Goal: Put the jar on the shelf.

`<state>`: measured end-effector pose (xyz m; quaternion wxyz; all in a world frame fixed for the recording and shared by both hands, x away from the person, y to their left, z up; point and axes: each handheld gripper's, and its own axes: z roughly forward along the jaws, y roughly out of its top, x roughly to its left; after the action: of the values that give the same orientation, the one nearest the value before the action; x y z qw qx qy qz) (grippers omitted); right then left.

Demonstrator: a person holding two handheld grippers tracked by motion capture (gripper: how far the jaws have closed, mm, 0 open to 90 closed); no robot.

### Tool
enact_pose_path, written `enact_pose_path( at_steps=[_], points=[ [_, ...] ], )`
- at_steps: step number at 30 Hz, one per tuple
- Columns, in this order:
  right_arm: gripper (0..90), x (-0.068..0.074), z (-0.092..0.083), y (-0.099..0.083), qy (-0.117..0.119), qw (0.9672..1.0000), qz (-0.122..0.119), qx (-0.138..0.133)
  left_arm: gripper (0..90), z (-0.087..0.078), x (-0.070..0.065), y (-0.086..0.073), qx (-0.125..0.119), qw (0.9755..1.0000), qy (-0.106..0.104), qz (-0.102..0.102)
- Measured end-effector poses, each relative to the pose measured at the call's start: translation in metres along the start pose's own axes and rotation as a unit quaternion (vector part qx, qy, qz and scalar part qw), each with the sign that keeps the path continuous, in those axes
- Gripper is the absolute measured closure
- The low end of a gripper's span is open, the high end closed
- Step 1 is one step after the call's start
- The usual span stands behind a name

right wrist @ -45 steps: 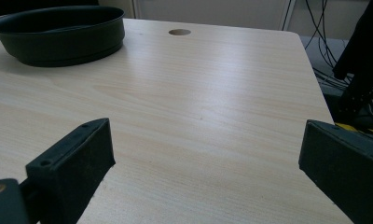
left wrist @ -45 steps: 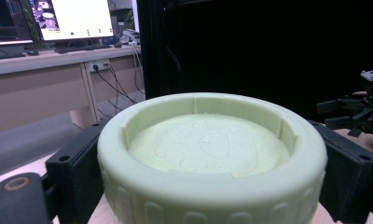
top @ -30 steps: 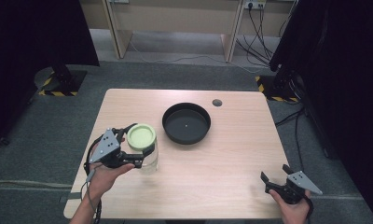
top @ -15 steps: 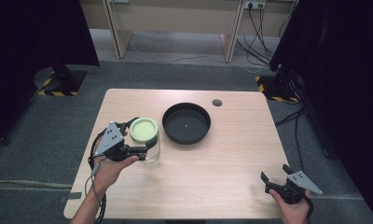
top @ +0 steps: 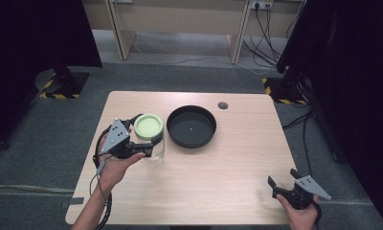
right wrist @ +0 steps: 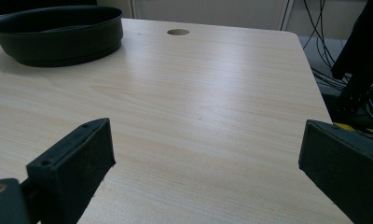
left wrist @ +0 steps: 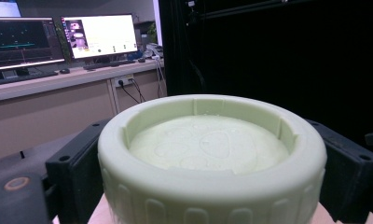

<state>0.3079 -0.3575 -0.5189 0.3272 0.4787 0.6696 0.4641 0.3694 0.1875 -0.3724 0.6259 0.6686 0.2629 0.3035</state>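
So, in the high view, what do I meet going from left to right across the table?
Left tool → jar with green lid → black bowl → table hole → right tool.

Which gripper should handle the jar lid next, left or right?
Left. The left gripper already has its jaws on either side of the green lid of the jar. The right gripper sits open at the table's near right corner, far from the jar.
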Motion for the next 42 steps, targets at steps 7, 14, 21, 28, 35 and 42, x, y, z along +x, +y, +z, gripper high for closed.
enact_pose_path(
  at_steps=[7,14,21,28,35,42],
  points=[
    [3.5,0.0,0.0,0.0,0.0,1.0,0.002,-0.001,10.6,0.006,0.002,0.005,0.0,1.0,0.003,0.004],
    [3.5,0.0,0.0,0.0,0.0,1.0,0.001,-0.002,10.6,0.01,0.003,0.011,0.0,0.9999,0.004,0.011],
    [3.6,0.0,0.0,0.0,0.0,1.0,0.003,-0.002,10.6,0.018,0.004,0.017,-0.002,0.9999,0.003,0.014],
    [3.6,0.0,0.0,0.0,-0.001,1.0,0.004,-0.001,10.6,0.025,0.005,0.019,-0.004,0.9999,0.004,0.011],
    [3.6,0.0,0.0,0.0,-0.001,1.0,0.004,-0.001,10.6,0.033,0.005,0.022,-0.004,0.9999,0.008,0.013],
    [3.6,0.0,0.0,0.0,-0.001,1.0,0.004,-0.001,10.6,0.041,0.003,0.024,-0.005,0.9999,0.009,0.012]
  ],
)
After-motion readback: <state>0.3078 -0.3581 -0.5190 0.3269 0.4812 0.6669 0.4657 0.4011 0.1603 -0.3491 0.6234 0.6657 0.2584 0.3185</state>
